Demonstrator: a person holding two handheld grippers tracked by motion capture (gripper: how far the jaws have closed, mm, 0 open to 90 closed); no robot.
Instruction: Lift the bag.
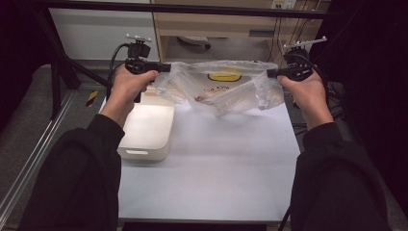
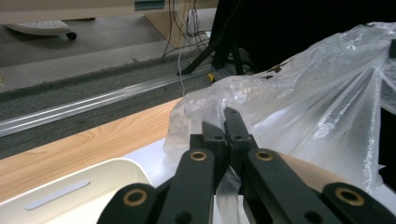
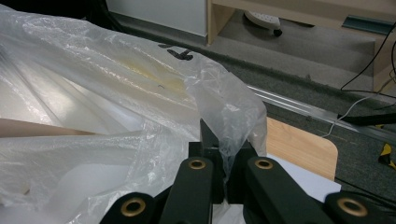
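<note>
Dark print on the plastic bag (image 1: 226, 86) (too blurred to read)

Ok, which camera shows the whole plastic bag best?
The high view: the plastic bag hangs stretched between the left gripper and right gripper. Each gripper view shows just the crumpled corner its own jaws pinch.

Both forearms, in black sleeves, are stretched forward from the bottom of the high view. The left gripper (image 1: 166, 68) is held level in the left hand (image 1: 129, 83), tips pointed inward toward the right gripper (image 1: 270, 73). The right gripper is held level in the right hand (image 1: 304, 87), tips pointed back at the left one. Both pairs of jaws are seen pressed together, thin film pinched between them.
</note>
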